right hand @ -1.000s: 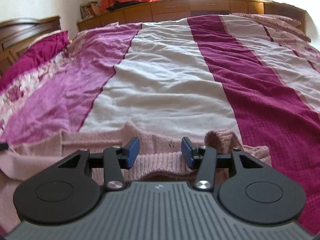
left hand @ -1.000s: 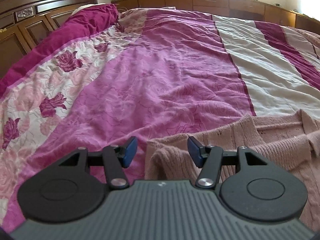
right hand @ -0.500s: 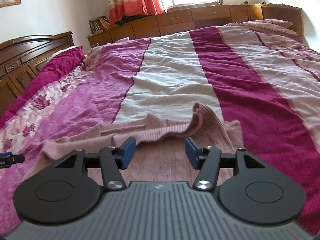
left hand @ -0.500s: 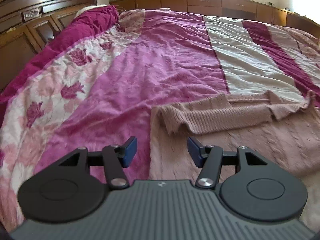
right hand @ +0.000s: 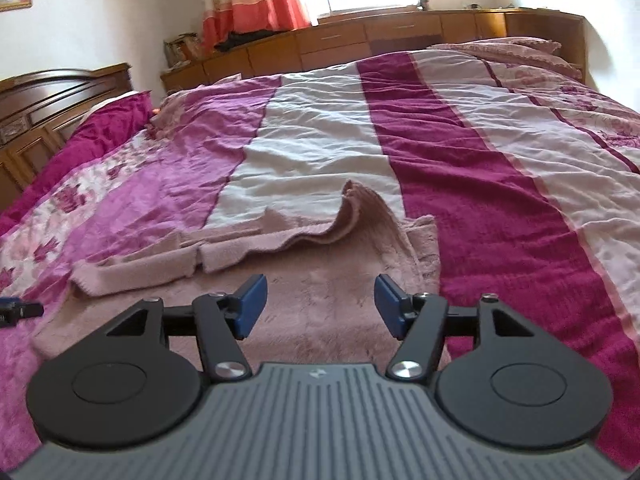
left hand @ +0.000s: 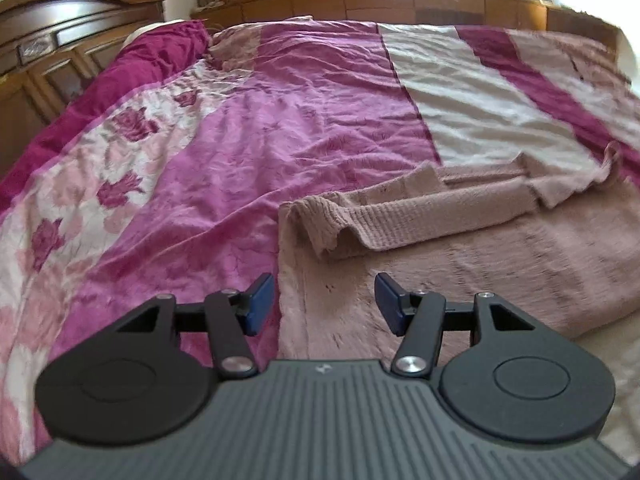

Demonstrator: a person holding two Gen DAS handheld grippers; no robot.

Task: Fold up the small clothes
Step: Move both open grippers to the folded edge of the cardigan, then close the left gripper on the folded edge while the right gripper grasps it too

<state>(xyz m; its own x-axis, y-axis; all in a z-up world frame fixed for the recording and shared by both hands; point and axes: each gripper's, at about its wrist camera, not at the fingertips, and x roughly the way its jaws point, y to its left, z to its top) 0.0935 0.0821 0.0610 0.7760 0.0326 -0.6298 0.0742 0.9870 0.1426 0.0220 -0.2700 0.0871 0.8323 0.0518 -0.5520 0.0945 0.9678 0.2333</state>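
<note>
Holding both tools low over the bed, you have nothing between either pair of pads. Your left gripper point(left hand: 324, 300) stands apart, empty, over the near left edge of the pink knit sweater point(left hand: 500, 256). Your right gripper point(right hand: 319, 303) has its jaws opening, with only air between them. The sweater point(right hand: 328, 276) lies flat on the striped bedspread point(right hand: 460, 152), its far hem folded back toward you in a ribbed band. A wooden headboard point(left hand: 52, 60) stands at left.
</note>
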